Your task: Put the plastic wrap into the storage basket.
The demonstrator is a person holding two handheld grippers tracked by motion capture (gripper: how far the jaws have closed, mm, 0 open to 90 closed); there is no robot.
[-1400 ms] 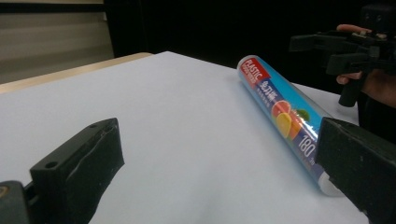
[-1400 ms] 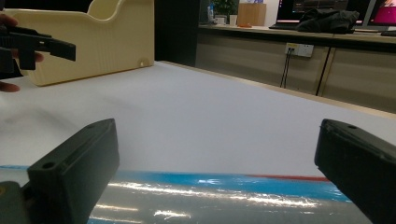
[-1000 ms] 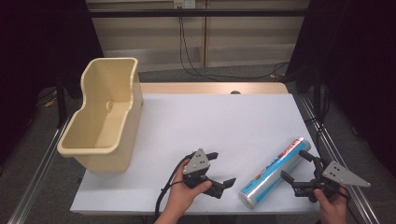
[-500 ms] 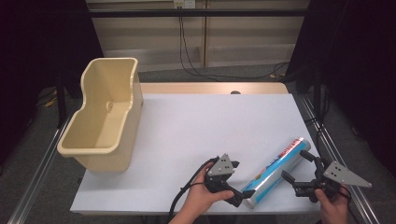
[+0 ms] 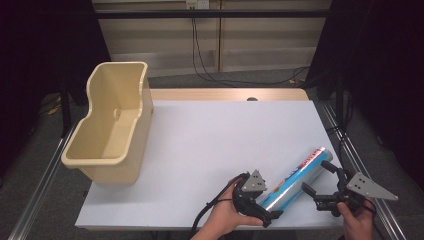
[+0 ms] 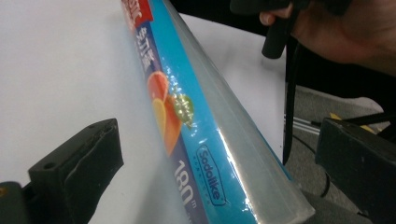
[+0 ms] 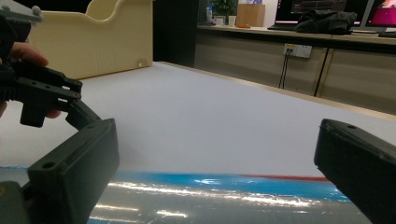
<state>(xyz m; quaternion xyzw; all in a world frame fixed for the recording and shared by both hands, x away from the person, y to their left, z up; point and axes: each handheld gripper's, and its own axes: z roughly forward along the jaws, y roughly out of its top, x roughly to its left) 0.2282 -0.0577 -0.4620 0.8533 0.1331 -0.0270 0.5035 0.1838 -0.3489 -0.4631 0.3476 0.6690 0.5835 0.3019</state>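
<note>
At the near right corner of the table (image 5: 200, 150), the roll (image 5: 292, 181) lies flat on the white top, running diagonally from the front edge up toward the right side. Your left gripper (image 5: 262, 212) sits right at its near end, jaws spread wide with the roll between them, but not clamped on it. In the left gripper view the roll (image 6: 196, 121) runs up the middle with a clear gap to each jaw, blue label with orange fruit on it. Your right gripper (image 5: 320, 182) is just beside the roll on its right side, also spread open, not gripping anything. In the right gripper view the roll (image 7: 219, 198) lies across the bottom between the jaws, and you can see the left gripper (image 7: 44, 95) off at the left. The beige bin (image 5: 112, 127) stands well apart at the table's far left edge.
</note>
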